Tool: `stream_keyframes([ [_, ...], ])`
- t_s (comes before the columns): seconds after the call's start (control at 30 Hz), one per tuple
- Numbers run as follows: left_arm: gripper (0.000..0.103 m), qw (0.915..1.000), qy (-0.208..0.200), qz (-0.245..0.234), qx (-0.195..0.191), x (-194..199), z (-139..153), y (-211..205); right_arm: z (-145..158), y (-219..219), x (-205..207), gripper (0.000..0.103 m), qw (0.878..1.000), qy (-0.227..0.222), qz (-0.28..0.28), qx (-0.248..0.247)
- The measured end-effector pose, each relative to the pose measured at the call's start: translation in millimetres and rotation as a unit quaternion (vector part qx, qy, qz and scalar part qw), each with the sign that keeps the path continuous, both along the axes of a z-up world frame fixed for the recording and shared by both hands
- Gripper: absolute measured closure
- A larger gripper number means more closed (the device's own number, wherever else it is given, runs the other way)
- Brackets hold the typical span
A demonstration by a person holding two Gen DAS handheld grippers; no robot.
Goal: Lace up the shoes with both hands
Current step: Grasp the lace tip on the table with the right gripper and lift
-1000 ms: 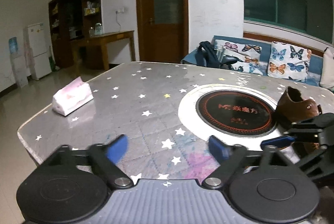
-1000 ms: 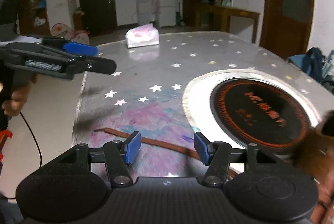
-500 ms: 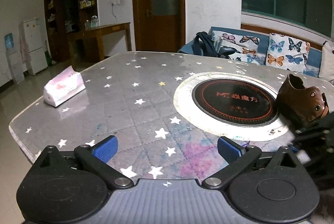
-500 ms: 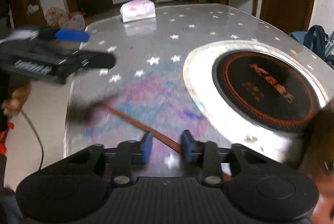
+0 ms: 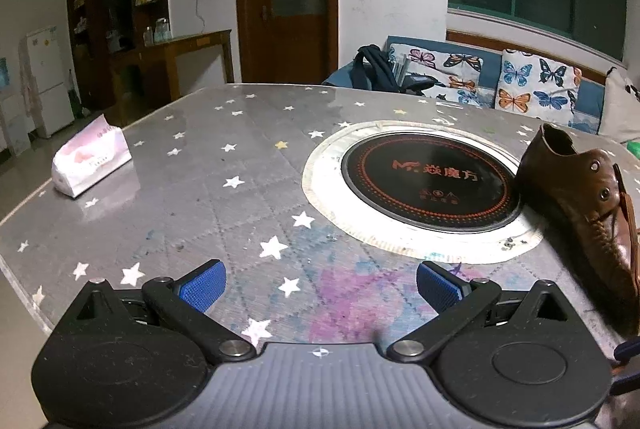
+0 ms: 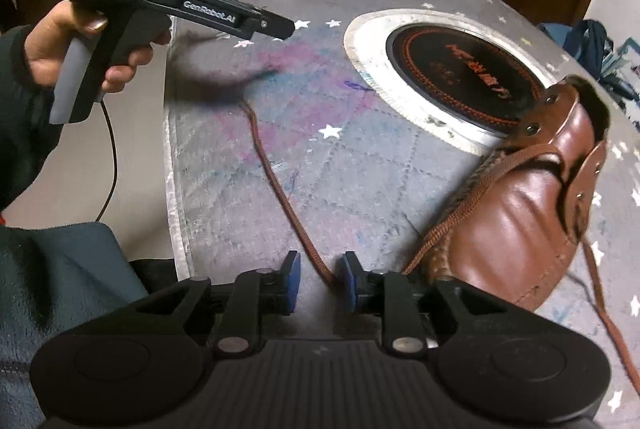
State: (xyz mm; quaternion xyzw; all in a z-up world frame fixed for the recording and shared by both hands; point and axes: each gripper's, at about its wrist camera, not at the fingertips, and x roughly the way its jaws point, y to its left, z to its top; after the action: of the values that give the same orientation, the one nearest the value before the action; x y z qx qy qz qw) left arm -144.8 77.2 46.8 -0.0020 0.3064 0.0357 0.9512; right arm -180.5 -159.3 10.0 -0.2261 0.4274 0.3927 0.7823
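Observation:
A brown leather shoe (image 6: pixel 520 221) stands on the star-patterned table (image 6: pixel 360 189), toe toward me, beside the round hob. One brown lace (image 6: pixel 276 185) runs from the shoe's front across the table to the left. It passes between the blue pads of my right gripper (image 6: pixel 320 283), which stands narrowly open around it with a gap on both sides. A second lace end (image 6: pixel 608 309) trails down the shoe's right side. My left gripper (image 5: pixel 320 287) is wide open over bare table, with the shoe (image 5: pixel 580 197) to its right. A hand holds that left gripper (image 6: pixel 252 9) above the table's left part.
A black induction hob (image 5: pixel 428 181) in a white ring is set in the table centre. A pink tissue pack (image 5: pixel 92 161) lies near the far left edge. The table edge (image 6: pixel 172 189) runs close on the left. A sofa (image 5: pixel 520 85) with a backpack stands behind.
My right gripper has come down close beside the shoe and its jaws have narrowed around the lace. The left gripper has opened wider and drawn back from the shoe.

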Motion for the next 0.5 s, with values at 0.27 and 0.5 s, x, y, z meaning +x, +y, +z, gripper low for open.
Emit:
stream_keyframes([
  [0.27,0.0,0.9995,0.023,0.009,-0.018,4,-5,-1,-2,40,8,0.078,0.996,-0.011,0.035,0.078],
  [0.5,0.0,0.9985,0.03,-0.001,-0.046,5,-6,0,-18,54,14,0.086,0.995,-0.009,0.017,0.097],
])
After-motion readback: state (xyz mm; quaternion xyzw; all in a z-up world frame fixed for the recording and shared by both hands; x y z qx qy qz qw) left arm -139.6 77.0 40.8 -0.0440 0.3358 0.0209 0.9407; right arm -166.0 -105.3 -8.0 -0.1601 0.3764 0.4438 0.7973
